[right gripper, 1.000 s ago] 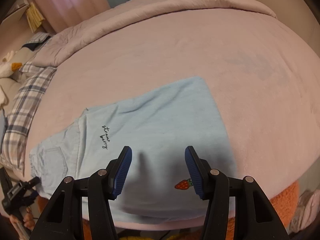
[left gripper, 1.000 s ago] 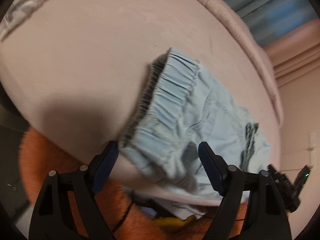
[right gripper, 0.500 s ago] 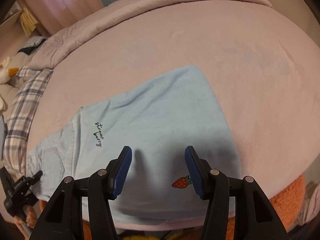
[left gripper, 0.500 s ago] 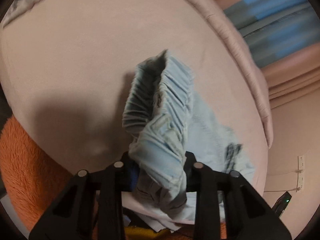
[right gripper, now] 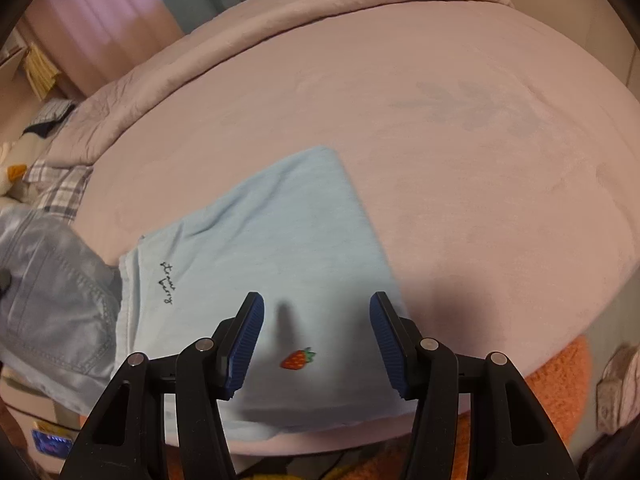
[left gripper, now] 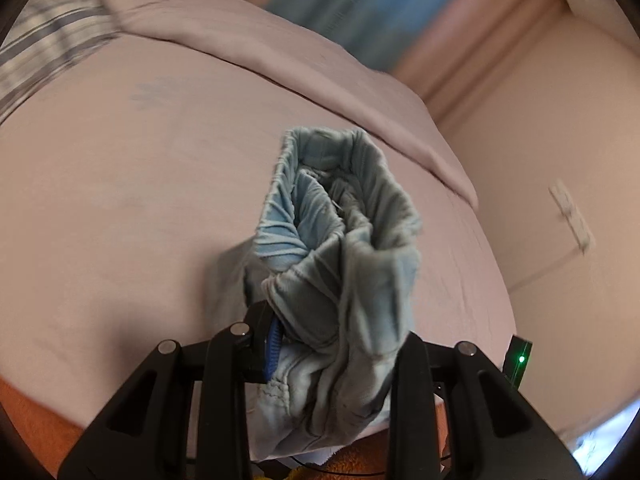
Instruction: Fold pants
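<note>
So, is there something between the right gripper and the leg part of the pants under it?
Nothing visible is in the way. The right gripper hangs with its fingers apart over the flat pants leg, and only its shadow falls on the cloth. The left gripper grips the waistband off to the side.

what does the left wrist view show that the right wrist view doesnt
Only the left wrist view shows the left gripper clamped on the bunched elastic waistband of the pants, raised off the bed, and a green light at the right edge.

Only the right wrist view shows the right gripper open and empty over the flat pant leg, with its strawberry patch and black script embroidery.

Both show the pink bed cover, the light blue pants and the orange rug below the bed's edge.
</note>
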